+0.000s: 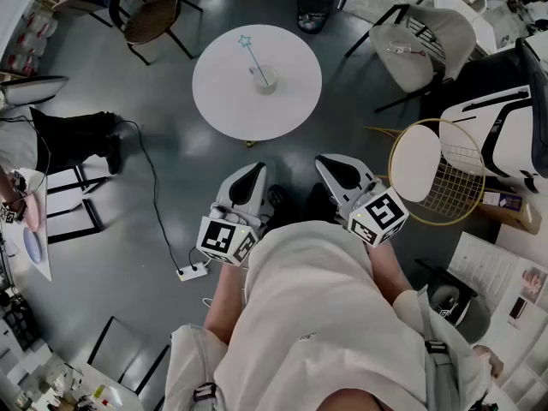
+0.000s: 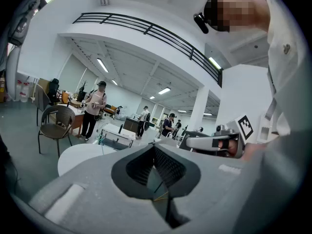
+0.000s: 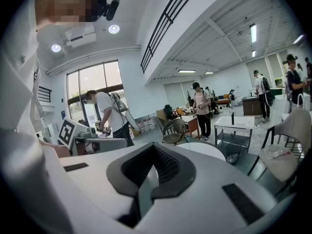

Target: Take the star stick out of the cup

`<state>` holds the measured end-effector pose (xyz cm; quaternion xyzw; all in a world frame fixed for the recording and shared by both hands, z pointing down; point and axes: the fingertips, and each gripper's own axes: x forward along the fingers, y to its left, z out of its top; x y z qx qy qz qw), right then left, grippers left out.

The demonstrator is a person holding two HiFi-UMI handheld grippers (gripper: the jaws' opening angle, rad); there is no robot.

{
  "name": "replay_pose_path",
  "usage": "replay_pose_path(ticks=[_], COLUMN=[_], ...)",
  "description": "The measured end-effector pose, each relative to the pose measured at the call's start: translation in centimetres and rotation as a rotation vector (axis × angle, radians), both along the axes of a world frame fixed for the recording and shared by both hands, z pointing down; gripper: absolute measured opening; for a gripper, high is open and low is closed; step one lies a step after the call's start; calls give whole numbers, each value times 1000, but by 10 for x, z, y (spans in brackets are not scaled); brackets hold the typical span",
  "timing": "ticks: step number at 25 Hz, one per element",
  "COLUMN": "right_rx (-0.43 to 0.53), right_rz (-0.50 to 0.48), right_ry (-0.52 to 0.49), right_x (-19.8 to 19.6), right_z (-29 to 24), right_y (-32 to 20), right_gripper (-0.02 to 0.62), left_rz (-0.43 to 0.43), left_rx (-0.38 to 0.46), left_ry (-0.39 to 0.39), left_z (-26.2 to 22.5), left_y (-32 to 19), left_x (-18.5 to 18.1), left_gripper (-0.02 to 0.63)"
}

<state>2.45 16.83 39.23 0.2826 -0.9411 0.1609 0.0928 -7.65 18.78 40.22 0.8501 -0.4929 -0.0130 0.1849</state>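
Head view looks down on a round white table, and the cup stands near the middle of it. The star stick stands in the cup and leans up and to the left, with its little star at the top end.

The left gripper and the right gripper are held close to the person's body, well apart from the table. Both point toward it. The fingers of both are pressed together, and neither one holds anything.

The stick looks very thin and light, so I think it will lift out with almost no pull. It may bend or snap if it is squeezed hard, and a thin stick can slip or spin between the pads. A good place to take hold looks like the bare middle of the stick, above the cup's rim and below the star. The cup looks light too, so it could tip if the stick drags on its side.

Only the head view shows the cup and the stick. The left gripper view and the right gripper view show the closed jaws up close, a bit of the white table, and people far off in the room. I cannot find the cup in them.
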Motion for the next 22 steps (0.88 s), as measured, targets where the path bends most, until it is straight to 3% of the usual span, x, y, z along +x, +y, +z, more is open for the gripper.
replay_pose_path(ticks=[10,22], right_rx=[-3,-77], right_rz=[16,138], right_ry=[6,-14], right_x=[4,16], right_z=[1,11], right_y=[-4,-16], right_gripper=[6,8], left_rz=[5,27], left_rx=[6,0], left_ry=[19,13], left_z=[-5,-3], left_y=[-8,-4], left_x=[7,6], left_gripper=[9,9])
